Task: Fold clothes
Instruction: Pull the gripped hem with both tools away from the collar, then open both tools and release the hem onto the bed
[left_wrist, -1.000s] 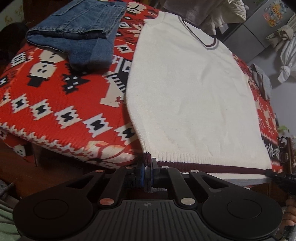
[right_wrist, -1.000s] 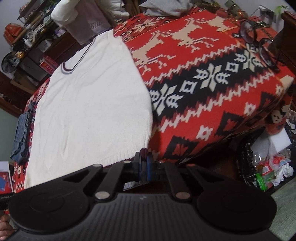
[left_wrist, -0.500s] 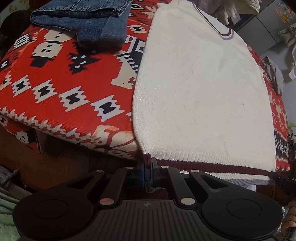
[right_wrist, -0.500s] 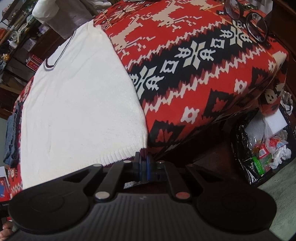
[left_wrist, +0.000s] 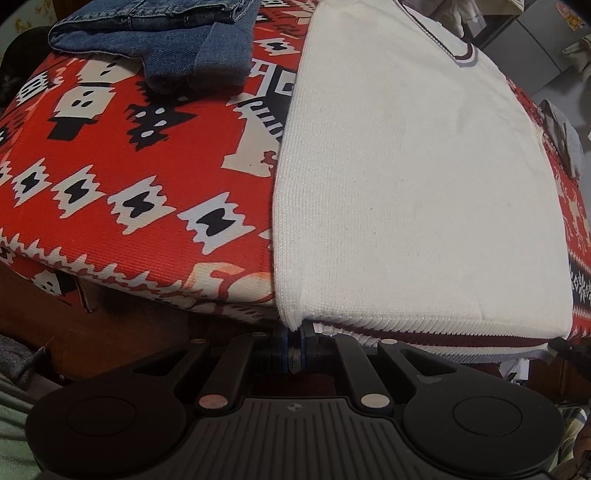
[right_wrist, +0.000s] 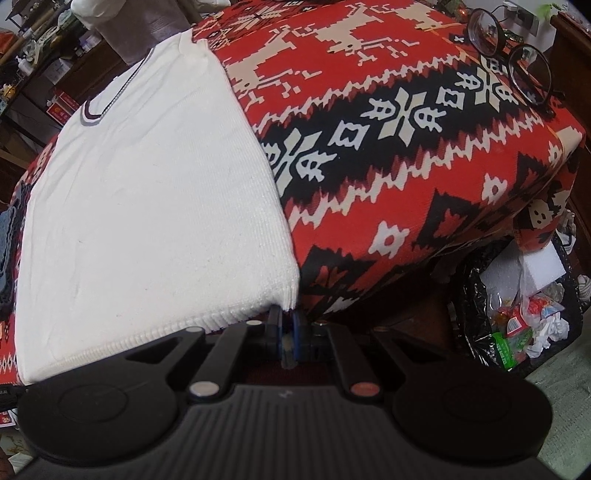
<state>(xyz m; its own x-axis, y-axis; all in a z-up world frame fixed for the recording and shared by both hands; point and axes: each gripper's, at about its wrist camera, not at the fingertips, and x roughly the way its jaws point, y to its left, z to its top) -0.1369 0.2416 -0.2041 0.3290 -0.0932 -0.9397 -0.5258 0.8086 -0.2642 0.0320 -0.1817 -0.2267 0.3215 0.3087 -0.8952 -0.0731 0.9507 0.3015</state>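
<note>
Between my left jaws (left_wrist: 293, 345): one hem corner of the white knit V-neck sweater with maroon trim (left_wrist: 413, 184), clamped tight. Right jaws (right_wrist: 290, 338) pinch the opposite hem corner. Ahead, sweater lies flat on the red patterned cloth covering the desk (left_wrist: 122, 177). Beyond, left of sweater: folded blue denim jeans (left_wrist: 166, 44). Far right: round black-framed glasses (right_wrist: 511, 55).

Left gripper (left_wrist: 293, 345): matte black body, ribbed top plate with a small round logo, two round discs at the sides, slanted black linkage arms with silver rivets, blue-edged pads on the jaws. Right gripper (right_wrist: 288, 332): same black build, same blue pads, one silver rivet and one copper-coloured. Green fabric at the lower left of the left view, possibly clothing.
</note>
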